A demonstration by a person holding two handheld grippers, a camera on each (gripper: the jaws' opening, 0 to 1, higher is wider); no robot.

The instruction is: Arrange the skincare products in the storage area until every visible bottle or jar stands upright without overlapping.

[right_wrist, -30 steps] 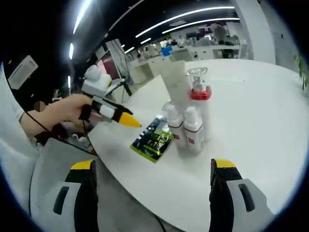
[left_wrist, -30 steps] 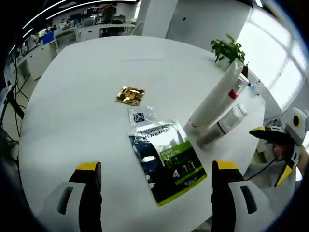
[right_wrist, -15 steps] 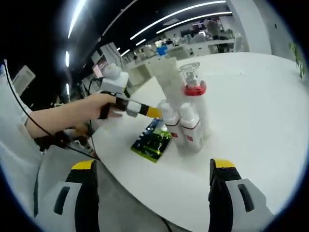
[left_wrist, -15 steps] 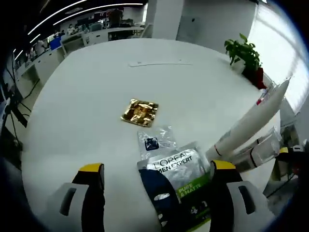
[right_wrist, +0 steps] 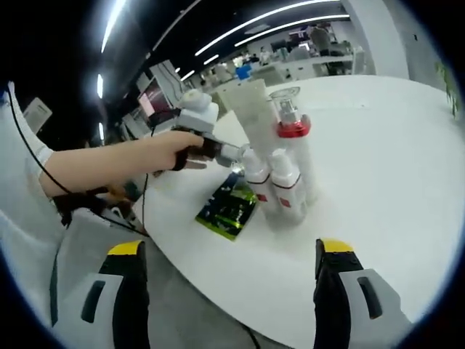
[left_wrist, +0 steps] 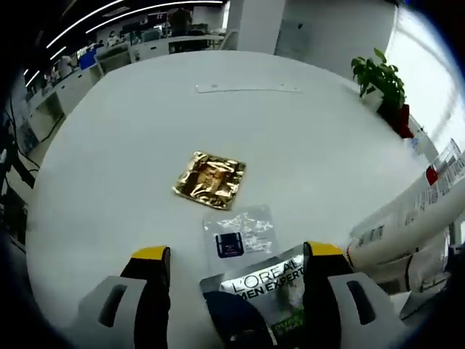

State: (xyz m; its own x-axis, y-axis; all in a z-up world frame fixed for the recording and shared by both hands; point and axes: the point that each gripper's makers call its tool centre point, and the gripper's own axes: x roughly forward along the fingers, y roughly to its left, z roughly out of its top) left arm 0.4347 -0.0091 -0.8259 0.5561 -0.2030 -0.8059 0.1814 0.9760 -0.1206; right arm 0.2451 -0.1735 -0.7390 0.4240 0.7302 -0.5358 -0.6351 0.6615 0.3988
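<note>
On a round white table [left_wrist: 109,145], between the spread yellow-tipped jaws of the left gripper [left_wrist: 232,254], lies a flat dark sachet with white lettering and a green band [left_wrist: 265,287]. Its near end sits low between the jaws, and its long axis runs away from the camera and slightly rightward. Just beyond it lies a small clear sachet with a dark square label [left_wrist: 238,230], and farther on a crinkled gold foil sachet [left_wrist: 210,179], each a little apart from the next. To the right of this gripper, a tall white tube with a red band [left_wrist: 407,218] slants across the edge of the left gripper view; whether it truly leans or the camera is rolled cannot be told.

From the right gripper view, the same cluster looks upright: the white tube, a clear-capped bottle with a red collar [right_wrist: 290,134] and two small white bottles with red labels [right_wrist: 280,185] stand touching one another. The dark and green sachet lies flat just beside them. A person's hand [right_wrist: 156,153] holds the left gripper at that cluster, on its far side. The right gripper [right_wrist: 231,258] holds nothing, jaws wide apart, well short of the bottles, so the left one appears nearer.
</note>
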